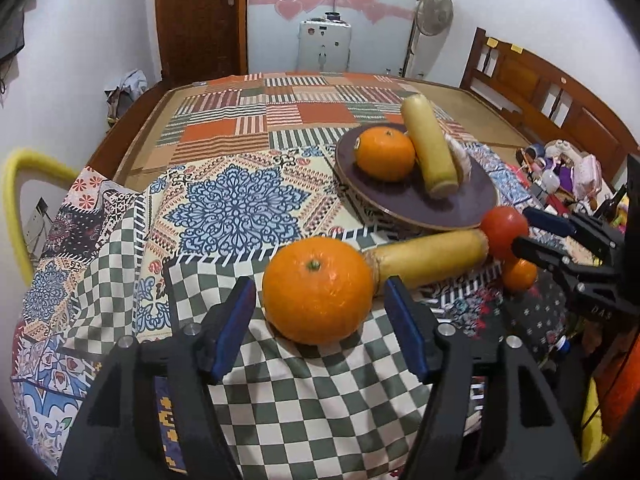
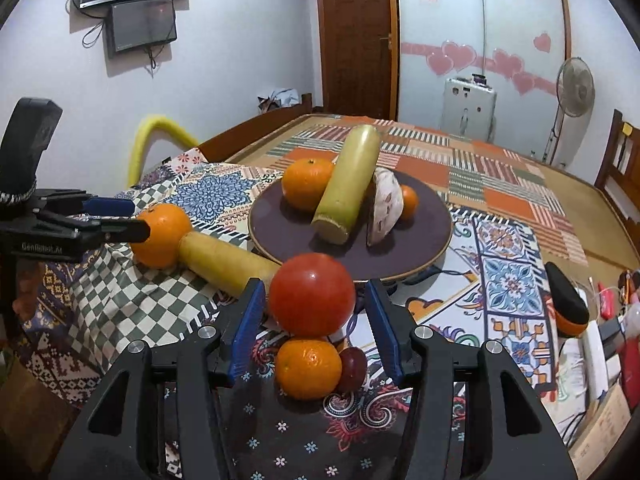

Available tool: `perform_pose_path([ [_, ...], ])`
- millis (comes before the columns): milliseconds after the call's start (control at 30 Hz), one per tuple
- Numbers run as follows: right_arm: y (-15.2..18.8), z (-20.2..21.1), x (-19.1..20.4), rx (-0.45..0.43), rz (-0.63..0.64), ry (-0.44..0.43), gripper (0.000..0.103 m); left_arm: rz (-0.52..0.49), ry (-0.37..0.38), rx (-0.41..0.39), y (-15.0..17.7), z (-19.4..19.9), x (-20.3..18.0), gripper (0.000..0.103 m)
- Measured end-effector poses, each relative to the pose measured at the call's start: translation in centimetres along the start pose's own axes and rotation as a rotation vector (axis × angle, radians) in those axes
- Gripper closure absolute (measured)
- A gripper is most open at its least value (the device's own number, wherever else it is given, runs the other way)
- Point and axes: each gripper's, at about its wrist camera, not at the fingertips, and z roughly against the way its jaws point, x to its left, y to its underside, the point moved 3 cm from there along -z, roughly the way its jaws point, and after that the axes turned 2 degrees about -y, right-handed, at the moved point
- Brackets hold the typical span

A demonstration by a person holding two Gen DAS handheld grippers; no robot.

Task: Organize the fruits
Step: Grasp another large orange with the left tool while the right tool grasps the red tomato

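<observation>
Your left tongs (image 1: 320, 292) are level and spread wide, straddling a big orange (image 1: 318, 290) on the checkered cloth at the bed's near edge, pads clear of the peel. Your right tongs (image 2: 314, 300) are likewise spread around the tomato (image 2: 312, 294), not pinching it. The plate (image 2: 420, 248) behind holds an orange and a yellow gourd.

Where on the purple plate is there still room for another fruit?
The plate has bare room along its near rim, in front of the cut yellow-green gourd and the white wedge. Its back half is crowded: an orange sits left of the gourd, a smaller orange behind the wedge.
</observation>
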Motion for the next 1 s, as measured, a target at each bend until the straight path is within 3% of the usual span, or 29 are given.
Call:
perform_pose_path([
  [233,0.1,-1.1,0.1,0.025,0.001,-0.015,0.055,0.015,0.021,0.028,0.7,-1.7,0.5,0.033],
  [533,0.5,-1.8,0.0,0.041,-0.012,-0.046,0.057,0.014,0.03,0.043,0.4,-3.3,0.3,0.034],
  [1000,0.3,-0.4,-0.5,0.01,-0.045,-0.07,0.06,0.058,0.02,0.051,0.2,-2.8,1.2,0.036],
])
